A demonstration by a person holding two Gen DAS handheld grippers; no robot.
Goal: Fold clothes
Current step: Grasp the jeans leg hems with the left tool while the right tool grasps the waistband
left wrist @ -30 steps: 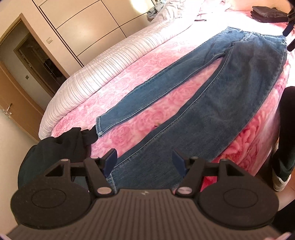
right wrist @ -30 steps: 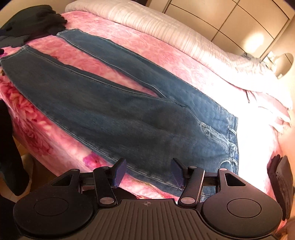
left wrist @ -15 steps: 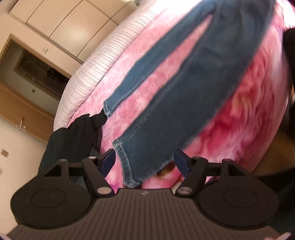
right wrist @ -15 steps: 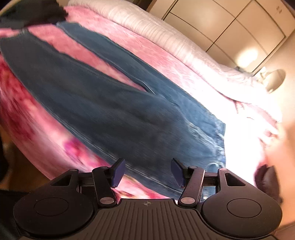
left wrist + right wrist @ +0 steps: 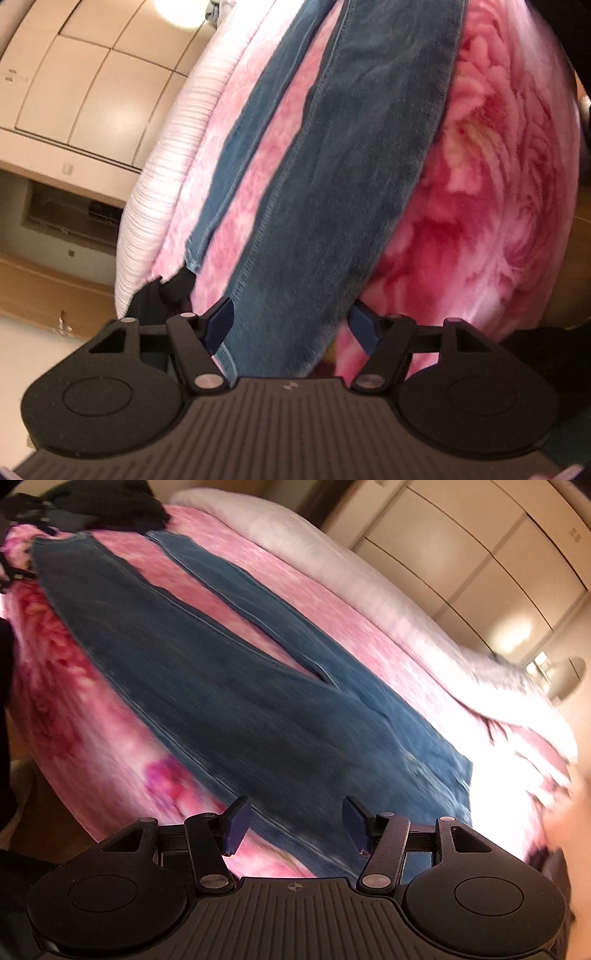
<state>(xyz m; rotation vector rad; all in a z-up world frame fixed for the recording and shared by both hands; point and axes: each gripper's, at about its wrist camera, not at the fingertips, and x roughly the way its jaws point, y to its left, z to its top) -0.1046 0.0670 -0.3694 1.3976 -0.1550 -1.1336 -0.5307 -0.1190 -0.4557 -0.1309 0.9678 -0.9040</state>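
Blue jeans (image 5: pixel 332 206) lie flat on a pink floral bedspread (image 5: pixel 498 192), legs spread apart. In the left wrist view my left gripper (image 5: pixel 291 328) is open, its fingers on either side of the near leg's cuff end, close to the fabric. In the right wrist view the jeans (image 5: pixel 236 686) run from the cuffs at far left to the waist at right. My right gripper (image 5: pixel 297 825) is open over the near edge of the jeans by the hip and waist. Both views are motion-blurred.
A dark garment (image 5: pixel 166 295) lies by the far cuff; it also shows in the right wrist view (image 5: pixel 103 506). A white striped duvet (image 5: pixel 166 158) runs along the bed's far side. Wardrobe doors (image 5: pixel 472 550) stand behind. The bed edge drops to a wooden floor (image 5: pixel 40 805).
My left gripper has dropped down and in to the near leg's cuff, which now lies between its fingers. My right gripper has moved closer to the jeans' near edge by the waist.
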